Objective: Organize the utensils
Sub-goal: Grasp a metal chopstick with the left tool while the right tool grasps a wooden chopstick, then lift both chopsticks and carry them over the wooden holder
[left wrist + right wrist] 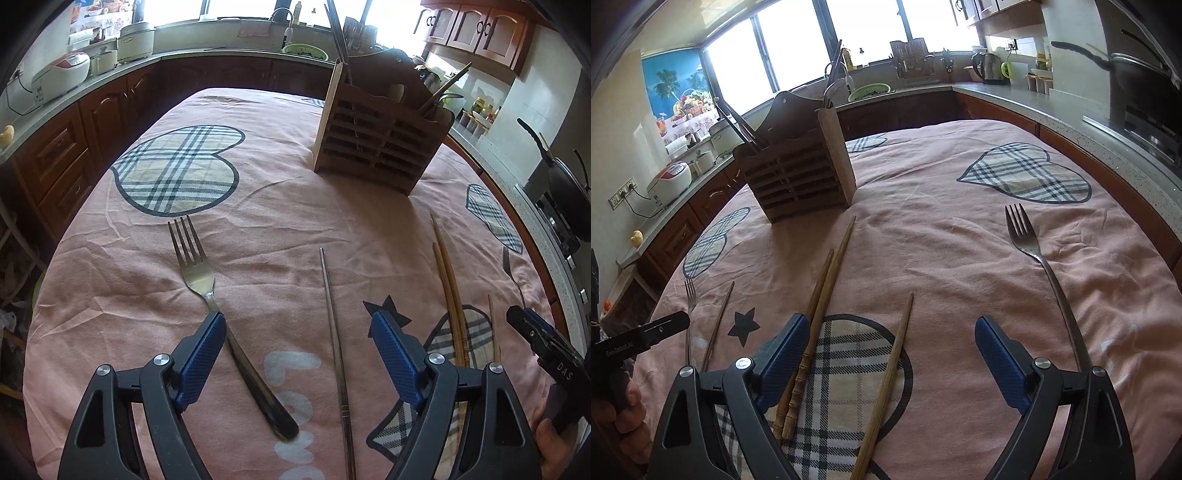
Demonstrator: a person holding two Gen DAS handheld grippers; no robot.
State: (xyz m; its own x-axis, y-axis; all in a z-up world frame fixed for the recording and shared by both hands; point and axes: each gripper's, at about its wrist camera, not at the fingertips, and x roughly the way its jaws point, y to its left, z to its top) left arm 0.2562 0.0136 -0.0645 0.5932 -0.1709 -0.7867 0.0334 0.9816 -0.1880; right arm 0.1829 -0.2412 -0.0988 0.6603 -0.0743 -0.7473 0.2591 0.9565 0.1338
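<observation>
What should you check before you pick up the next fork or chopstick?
1. Left gripper open: ok, empty.
2. Right gripper open: ok, empty.
3. Something lies between the left fingers: ok, a metal chopstick, with a fork beside the left finger.
4. Something lies between the right fingers: ok, a wooden chopstick.
5. Holder upright on the tablecloth: ok.
6. Room left in the holder: cannot tell, its inside is hidden.

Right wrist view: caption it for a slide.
Open right hand-held gripper above wooden chopsticks, fork and slatted holder.
</observation>
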